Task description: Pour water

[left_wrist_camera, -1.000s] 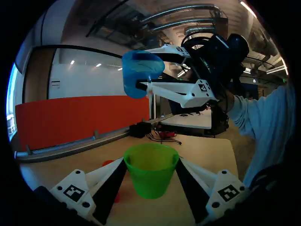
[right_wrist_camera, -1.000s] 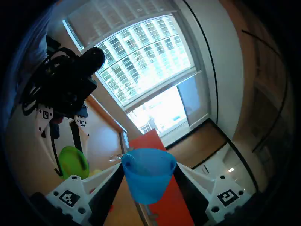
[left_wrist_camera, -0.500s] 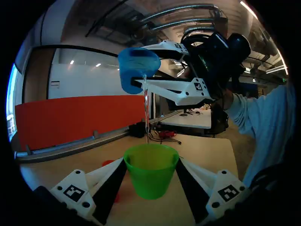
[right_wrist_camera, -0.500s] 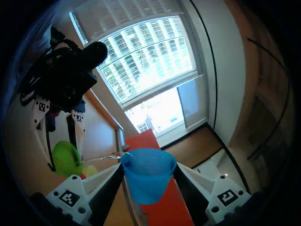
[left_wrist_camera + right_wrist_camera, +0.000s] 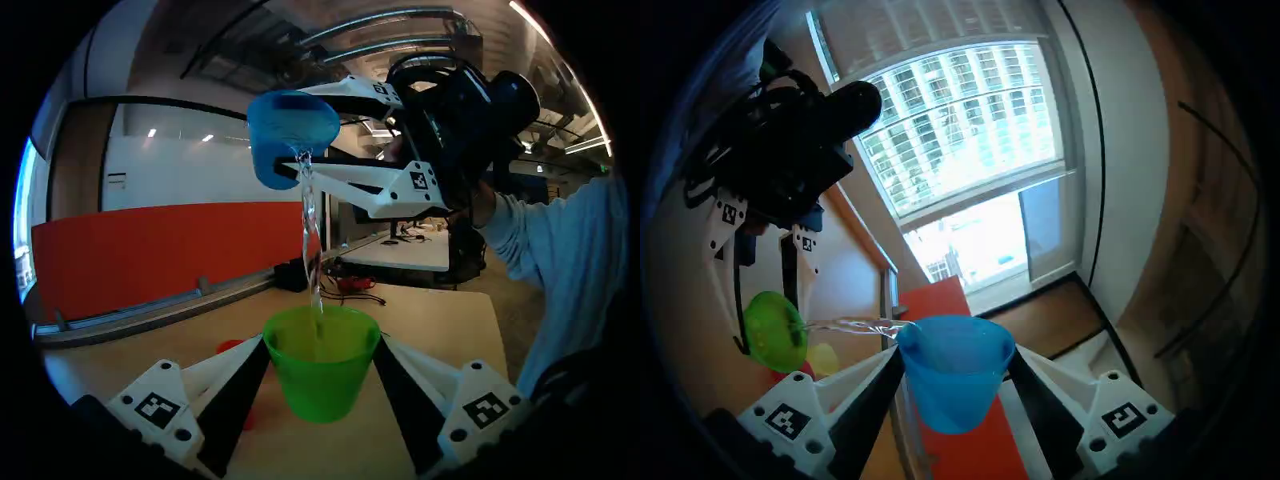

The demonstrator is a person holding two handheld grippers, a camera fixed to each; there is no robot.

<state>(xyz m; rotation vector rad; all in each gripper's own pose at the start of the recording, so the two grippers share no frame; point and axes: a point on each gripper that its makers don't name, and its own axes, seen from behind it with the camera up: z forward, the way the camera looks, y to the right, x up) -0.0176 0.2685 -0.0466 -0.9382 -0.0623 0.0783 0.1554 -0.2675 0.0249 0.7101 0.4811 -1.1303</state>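
- Wooden table (image 5: 436, 316), lower frame: left gripper (image 5: 320, 356) pinches a green plastic cup (image 5: 322, 388).
- Upper centre: right gripper (image 5: 298, 146) clamps a tilted blue plastic cup (image 5: 278, 128), water stream (image 5: 310, 240) falling.
- Mid-pour; righting it likely comes next.

A blue cup (image 5: 282, 136), a green cup (image 5: 322, 376), clear water (image 5: 309, 232), an orange panel (image 5: 160, 252); white fingers (image 5: 206, 370) carry black-and-white checked tags (image 5: 157, 409).

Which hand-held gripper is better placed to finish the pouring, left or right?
Right. The right hand-held gripper holds the tilted blue cup above the green cup, and water streams into it. The left hand-held gripper just steadies the green cup upright.
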